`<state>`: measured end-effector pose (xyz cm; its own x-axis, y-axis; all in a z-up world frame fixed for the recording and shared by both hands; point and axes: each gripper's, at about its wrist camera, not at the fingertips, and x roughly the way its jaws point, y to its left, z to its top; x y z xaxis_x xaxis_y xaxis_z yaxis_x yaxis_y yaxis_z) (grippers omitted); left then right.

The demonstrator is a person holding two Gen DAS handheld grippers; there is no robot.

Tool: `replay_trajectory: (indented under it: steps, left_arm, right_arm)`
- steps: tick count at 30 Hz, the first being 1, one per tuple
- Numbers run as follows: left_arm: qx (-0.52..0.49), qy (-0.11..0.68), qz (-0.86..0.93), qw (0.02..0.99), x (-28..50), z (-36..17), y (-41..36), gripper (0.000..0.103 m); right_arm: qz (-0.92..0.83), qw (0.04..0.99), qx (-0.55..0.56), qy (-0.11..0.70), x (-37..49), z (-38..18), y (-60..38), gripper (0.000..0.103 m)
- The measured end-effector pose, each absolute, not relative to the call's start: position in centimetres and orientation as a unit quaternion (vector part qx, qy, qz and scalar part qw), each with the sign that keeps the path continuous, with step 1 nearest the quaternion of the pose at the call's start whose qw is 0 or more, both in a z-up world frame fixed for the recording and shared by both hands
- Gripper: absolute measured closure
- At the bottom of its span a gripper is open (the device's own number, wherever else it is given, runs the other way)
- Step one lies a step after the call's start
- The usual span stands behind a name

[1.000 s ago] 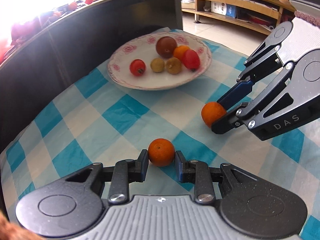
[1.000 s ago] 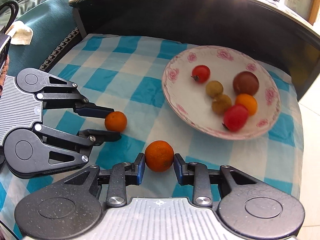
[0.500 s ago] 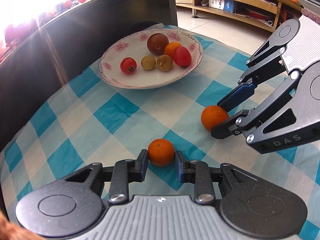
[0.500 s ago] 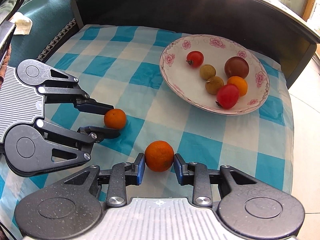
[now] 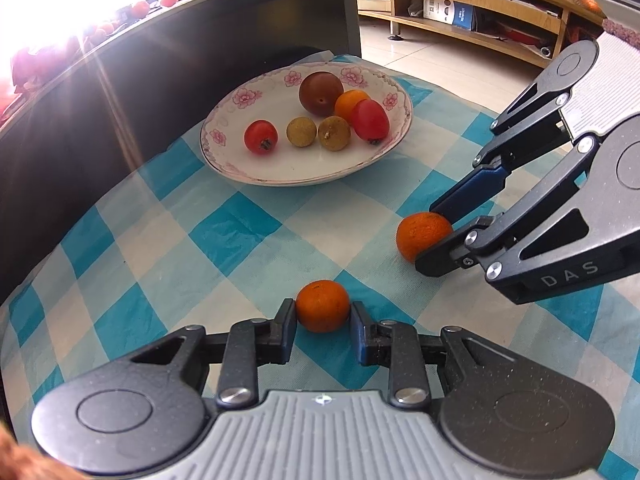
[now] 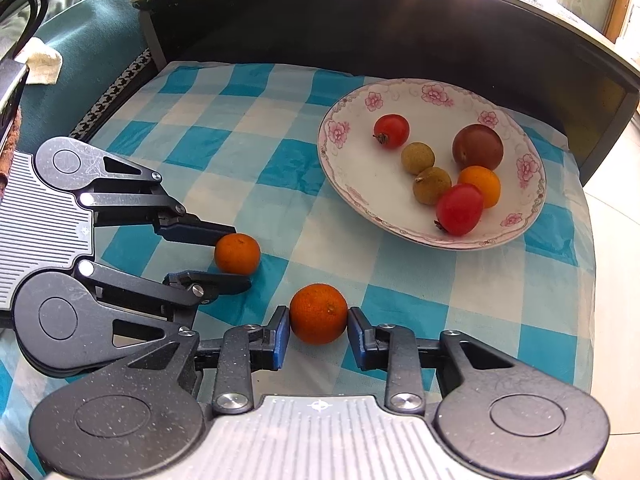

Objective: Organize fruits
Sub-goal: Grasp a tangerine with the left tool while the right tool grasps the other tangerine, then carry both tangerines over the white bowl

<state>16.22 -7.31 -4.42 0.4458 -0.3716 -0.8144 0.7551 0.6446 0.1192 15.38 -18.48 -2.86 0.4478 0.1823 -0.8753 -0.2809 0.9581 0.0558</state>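
My left gripper (image 5: 323, 317) is shut on a small orange (image 5: 322, 306), low over the blue checked cloth; it also shows in the right wrist view (image 6: 237, 253). My right gripper (image 6: 318, 330) is shut on a second orange (image 6: 318, 313), which shows at the right of the left wrist view (image 5: 423, 235). A white floral plate (image 5: 256, 168) lies ahead, seen too in the right wrist view (image 6: 348, 184). It holds two red tomatoes, two brownish longans, an orange and a dark plum (image 5: 321, 87).
A dark curved panel (image 5: 120, 92) rises behind the plate and along the cloth's far edge. A teal cushion (image 6: 92, 40) lies beyond the cloth's left side. The table drops to a tiled floor (image 6: 616, 280) on the right.
Both grippers have drawn back from the plate and risen a little, each still holding its orange. The plate looks farther away than a second ago.
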Motion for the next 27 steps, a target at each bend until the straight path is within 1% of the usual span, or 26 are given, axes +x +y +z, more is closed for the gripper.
replay_trajectory:
  steps: [15, 27]
  left_arm:
    - [0.224, 0.386, -0.332, 0.831, 16.9, -3.1, -7.9, 0.065]
    - [0.199, 0.355, -0.322, 0.855, 18.1, -1.1, -9.6, 0.065]
  right_arm:
    - [0.123, 0.871, -0.04, 0.473, 15.9, -1.2, -20.2, 0.078]
    - [0.099, 0.89, -0.052, 0.442, 16.5, 0.2, -21.3, 0.078]
